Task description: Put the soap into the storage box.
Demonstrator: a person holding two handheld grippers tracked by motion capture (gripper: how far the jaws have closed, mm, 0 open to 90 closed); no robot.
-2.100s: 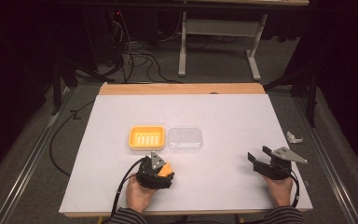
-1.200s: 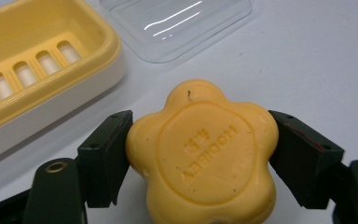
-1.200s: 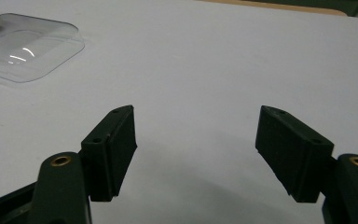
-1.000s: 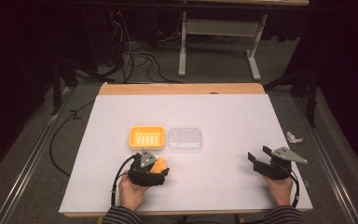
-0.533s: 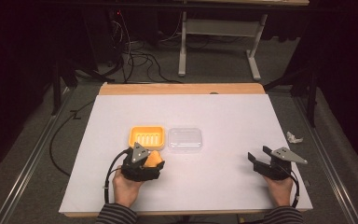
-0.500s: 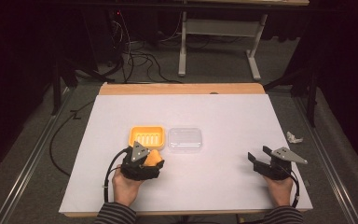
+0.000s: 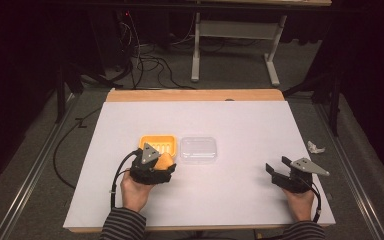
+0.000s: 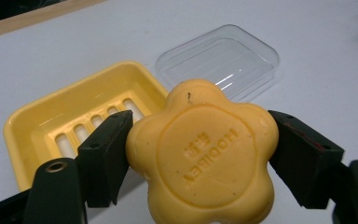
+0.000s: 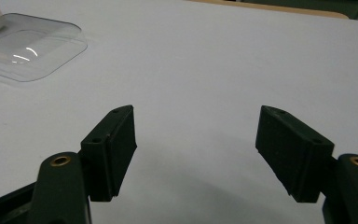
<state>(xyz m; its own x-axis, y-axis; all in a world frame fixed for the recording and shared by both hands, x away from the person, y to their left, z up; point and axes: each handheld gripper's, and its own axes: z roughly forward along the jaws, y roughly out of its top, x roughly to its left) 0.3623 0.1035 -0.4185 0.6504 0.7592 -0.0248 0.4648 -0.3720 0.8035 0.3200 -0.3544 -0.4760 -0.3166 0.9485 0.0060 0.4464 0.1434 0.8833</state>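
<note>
Yellow soap (image 8: 204, 156), flower-shaped, is pinched at its sides by the left gripper (image 8: 200, 158) just in front of the yellow dish (image 8: 81, 126), presumably for setting inside. Beside the dish, its clear lid (image 8: 219, 58) is left off. The right gripper (image 9: 196, 154) is kept spread and empty, well apart.

The soap dish (image 7: 158, 145) is sitting near the middle of the desk (image 7: 240, 120), the lid (image 7: 200, 149) lying just right of it. The soap (image 8: 203, 151) is hanging just before the dish's near edge, and the right gripper (image 7: 278, 174) is waiting well right of it.
</note>
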